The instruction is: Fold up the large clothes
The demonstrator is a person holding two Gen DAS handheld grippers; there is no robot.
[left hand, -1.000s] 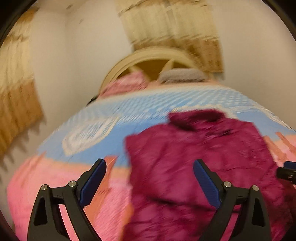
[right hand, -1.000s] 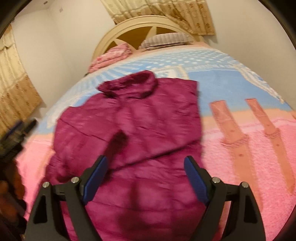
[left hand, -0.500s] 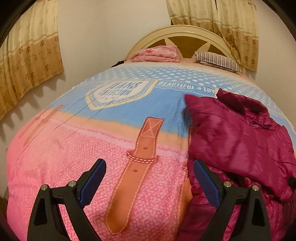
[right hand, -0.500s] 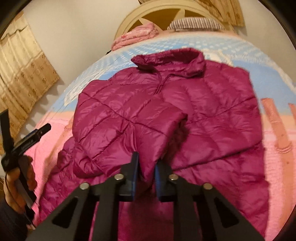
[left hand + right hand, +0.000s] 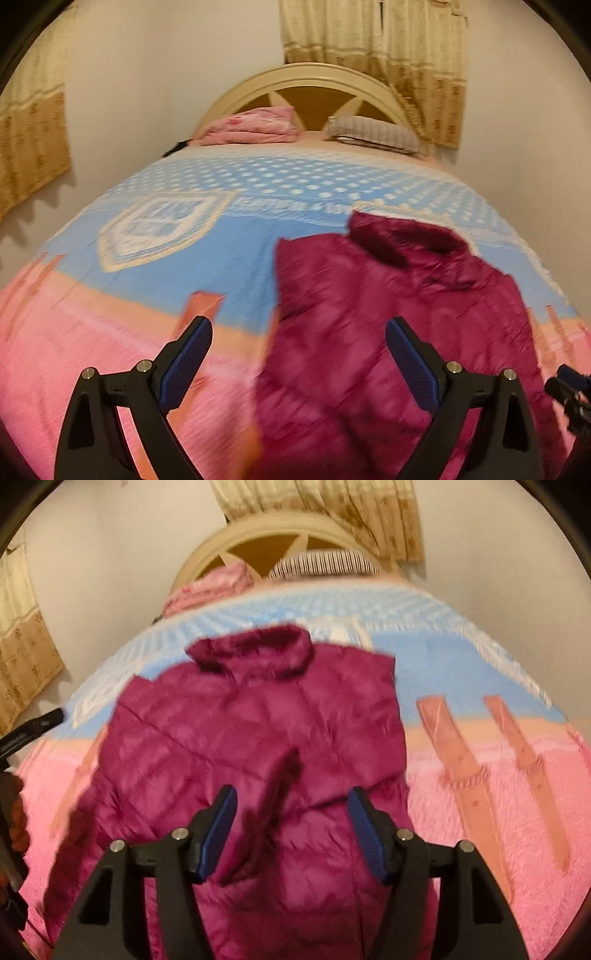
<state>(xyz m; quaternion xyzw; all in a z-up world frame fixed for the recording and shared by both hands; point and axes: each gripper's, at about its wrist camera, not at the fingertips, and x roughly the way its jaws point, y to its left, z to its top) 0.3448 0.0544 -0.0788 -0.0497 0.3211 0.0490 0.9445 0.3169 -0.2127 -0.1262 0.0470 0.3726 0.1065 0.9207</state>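
- My right gripper [image 5: 291, 830]: jaws opening, gripping nothing, above the jacket [image 5: 258, 738].
- My left gripper [image 5: 297, 363]: wide open, empty, over the jacket's left edge; bare bedspread [image 5: 110, 350] beyond.

Bedroom: bed against a plain wall, curtains on both sides.
The bed [image 5: 155, 229] carries a blue, white-dotted and pink patterned cover. An arched cream headboard [image 5: 306, 79] stands against the off-white wall [image 5: 166, 62]. A folded pink blanket [image 5: 255, 125] and a striped pillow [image 5: 373, 134] lie at the head. Beige patterned curtains [image 5: 388, 55] hang behind the headboard and at the left. Lighting is warm and dim.
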